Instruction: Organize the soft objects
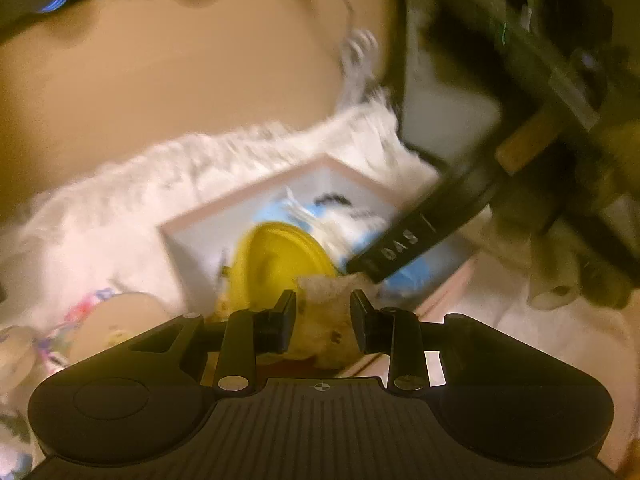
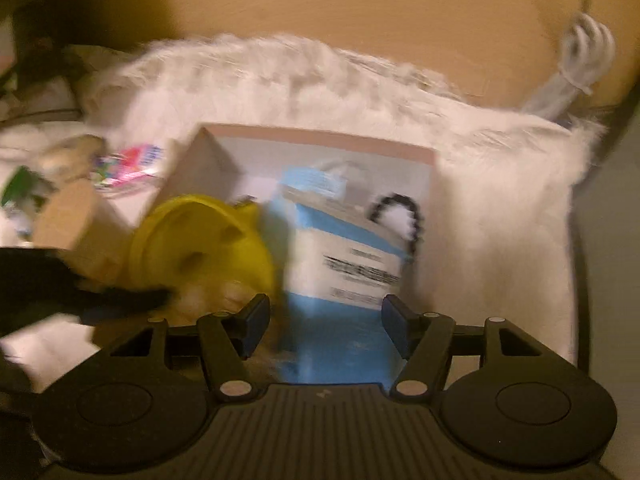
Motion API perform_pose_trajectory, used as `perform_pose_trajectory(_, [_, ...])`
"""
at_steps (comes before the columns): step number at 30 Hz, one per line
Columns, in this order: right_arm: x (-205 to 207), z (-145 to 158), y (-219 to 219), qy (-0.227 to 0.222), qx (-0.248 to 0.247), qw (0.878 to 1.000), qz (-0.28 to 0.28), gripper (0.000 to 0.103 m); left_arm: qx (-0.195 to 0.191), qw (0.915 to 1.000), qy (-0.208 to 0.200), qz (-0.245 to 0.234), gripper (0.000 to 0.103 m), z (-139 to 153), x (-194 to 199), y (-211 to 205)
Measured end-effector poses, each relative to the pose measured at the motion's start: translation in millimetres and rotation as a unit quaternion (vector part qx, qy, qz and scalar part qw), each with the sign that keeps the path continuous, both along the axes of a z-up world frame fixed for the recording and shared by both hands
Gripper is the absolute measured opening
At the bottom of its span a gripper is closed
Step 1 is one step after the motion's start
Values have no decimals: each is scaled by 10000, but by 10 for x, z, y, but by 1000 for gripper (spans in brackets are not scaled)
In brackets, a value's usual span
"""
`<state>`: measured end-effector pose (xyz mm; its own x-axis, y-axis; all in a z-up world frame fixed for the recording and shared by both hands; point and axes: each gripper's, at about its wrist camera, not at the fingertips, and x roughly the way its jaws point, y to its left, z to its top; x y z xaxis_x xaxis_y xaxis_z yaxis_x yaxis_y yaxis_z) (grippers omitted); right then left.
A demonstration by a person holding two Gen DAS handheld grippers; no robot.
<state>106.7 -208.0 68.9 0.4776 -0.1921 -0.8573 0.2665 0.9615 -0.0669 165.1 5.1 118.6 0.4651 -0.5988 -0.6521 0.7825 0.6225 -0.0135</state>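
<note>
Tan plush toy (image 1: 324, 316), low centre of left wrist view: left gripper (image 1: 323, 312) jaws clamped on it, at the near edge of the pink-rimmed box (image 1: 224, 216). Box holds a yellow disc (image 1: 280, 260) and a blue-and-white packet (image 2: 340, 256), mid-frame. Right gripper (image 2: 325, 328) jaws apart, straddling the packet's lower blue end; pad contact unclear through blur. White fluffy cushion (image 2: 500, 220) lies behind and right of the box.
</note>
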Motion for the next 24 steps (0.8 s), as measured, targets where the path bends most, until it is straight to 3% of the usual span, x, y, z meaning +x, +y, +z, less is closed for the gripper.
perform_pose_trajectory(5, [-96,66,-167,-280,684,9971,-185,59,-383,9985,179,361,34,97,47,227])
perform_pose_trajectory(11, [-323,294,-55,-825,924,9923,-43,59,-1090,9886,509,908,34,221,104,485])
perform_pose_trajectory(17, [-583,494,245,-1257,410,9910,223,59,-1322,9827,434,1222,34,343,5,855])
perform_pose_trajectory(24, [-543,577,363,-1515,-176,9882,135,60,-1522,9619,429,2231,34,300,80,1504])
